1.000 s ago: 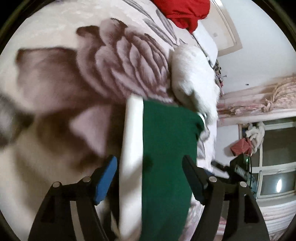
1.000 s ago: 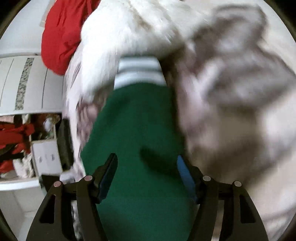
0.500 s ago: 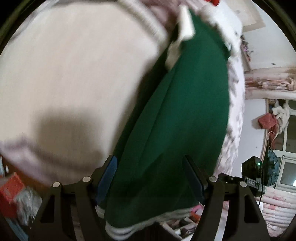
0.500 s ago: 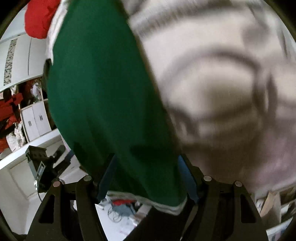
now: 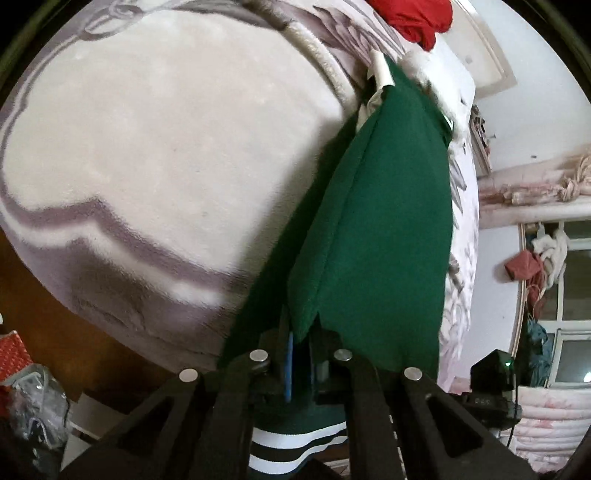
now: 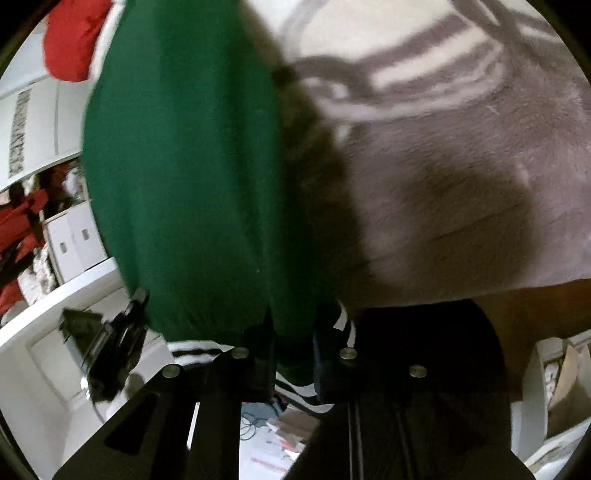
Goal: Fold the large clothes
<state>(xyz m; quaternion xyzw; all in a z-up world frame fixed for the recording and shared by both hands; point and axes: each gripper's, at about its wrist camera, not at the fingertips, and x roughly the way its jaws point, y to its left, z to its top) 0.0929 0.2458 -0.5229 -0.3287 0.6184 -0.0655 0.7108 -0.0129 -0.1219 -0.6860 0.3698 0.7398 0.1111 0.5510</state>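
A large dark green garment (image 5: 384, 221) with a green-and-white striped hem lies lengthwise on a bed and hangs over its near edge. My left gripper (image 5: 301, 354) is shut on the green cloth near the hem, at the bed's edge. In the right wrist view the same green garment (image 6: 184, 166) stretches away from me. My right gripper (image 6: 293, 343) is shut on its hem end, with the striped band (image 6: 295, 387) bunched below the jaws.
The bed carries a cream and grey-mauve plush blanket (image 5: 166, 147). A red garment (image 5: 413, 18) lies at the bed's far end, and it shows in the right wrist view (image 6: 74, 40). A white cabinet (image 6: 74, 236) stands at the left. A window (image 5: 569, 295) is at the right.
Both grippers have drawn back to the hem end of the garment at the bed's near edge and have closed from open onto the cloth.
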